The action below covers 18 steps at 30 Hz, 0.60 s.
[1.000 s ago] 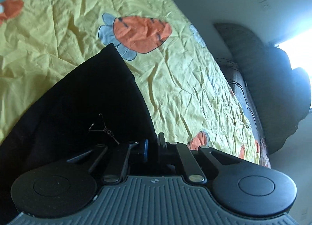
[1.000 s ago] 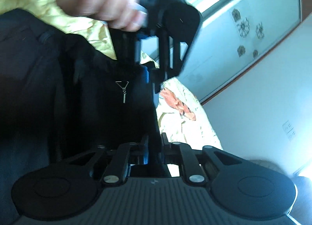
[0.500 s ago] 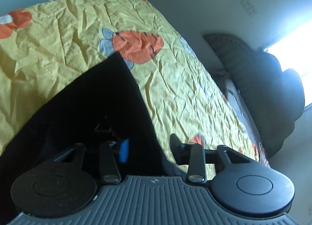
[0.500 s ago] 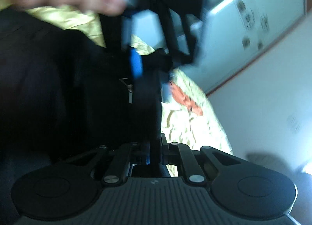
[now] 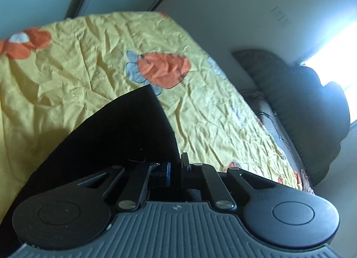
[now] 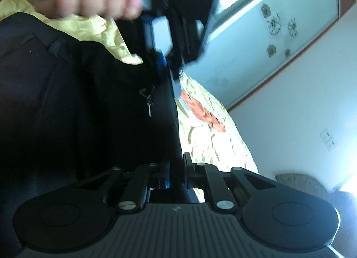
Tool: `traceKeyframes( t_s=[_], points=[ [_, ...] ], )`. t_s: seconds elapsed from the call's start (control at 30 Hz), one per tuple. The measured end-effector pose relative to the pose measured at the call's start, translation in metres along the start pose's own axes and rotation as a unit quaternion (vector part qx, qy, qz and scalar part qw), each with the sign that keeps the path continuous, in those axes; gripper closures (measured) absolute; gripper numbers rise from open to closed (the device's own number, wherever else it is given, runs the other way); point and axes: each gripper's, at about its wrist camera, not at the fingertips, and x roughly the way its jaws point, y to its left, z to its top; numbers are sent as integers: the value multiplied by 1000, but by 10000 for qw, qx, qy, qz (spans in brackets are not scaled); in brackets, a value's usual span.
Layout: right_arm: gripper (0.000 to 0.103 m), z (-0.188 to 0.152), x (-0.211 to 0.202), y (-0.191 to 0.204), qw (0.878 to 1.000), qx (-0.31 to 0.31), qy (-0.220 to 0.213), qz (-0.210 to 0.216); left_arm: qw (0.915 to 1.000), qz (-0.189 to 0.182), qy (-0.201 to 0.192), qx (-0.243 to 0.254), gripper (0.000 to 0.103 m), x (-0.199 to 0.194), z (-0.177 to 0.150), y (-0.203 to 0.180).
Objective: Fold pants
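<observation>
The black pants [image 5: 116, 137] lie on a yellow bedsheet with orange carrot prints [image 5: 89, 57]. In the left wrist view my left gripper [image 5: 175, 168] is shut on the pants' edge, its jaws close together with dark cloth between them. In the right wrist view my right gripper [image 6: 176, 173] is shut on the same edge of the pants [image 6: 78, 112]. The left gripper [image 6: 169, 66] shows there too, blurred, held in a hand and pinching the cloth beside a small metal clasp [image 6: 147, 97].
A dark grey headboard and pillows [image 5: 301, 106] stand at the right of the bed. A white wall [image 6: 301, 101] with sockets and a glass wardrobe door with flower marks [image 6: 267, 23] lie beyond the bed.
The left gripper opened half a second ago and has shut again on the pants' edge. The right gripper has stayed shut on the cloth.
</observation>
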Motion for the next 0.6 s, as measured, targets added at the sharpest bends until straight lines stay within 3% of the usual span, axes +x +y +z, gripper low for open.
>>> traceKeyframes(
  t_s=[0.17, 0.33, 0.43, 0.6],
  points=[
    [92, -26, 4, -17, 9982, -13, 534, -290, 9999, -105, -42, 94, 96, -13, -8, -2],
    [92, -63, 13, -41, 9905, 475, 1176, -526, 10000, -71, 56, 25, 96, -11, -12, 4],
    [98, -67, 9, -48, 9886, 855, 1179, -395, 10000, -30, 49, -14, 96, -16, -15, 8],
    [100, -44, -29, -32, 9928, 545, 904, -563, 9998, -82, -94, 151, 97, -48, -23, 8]
  ],
)
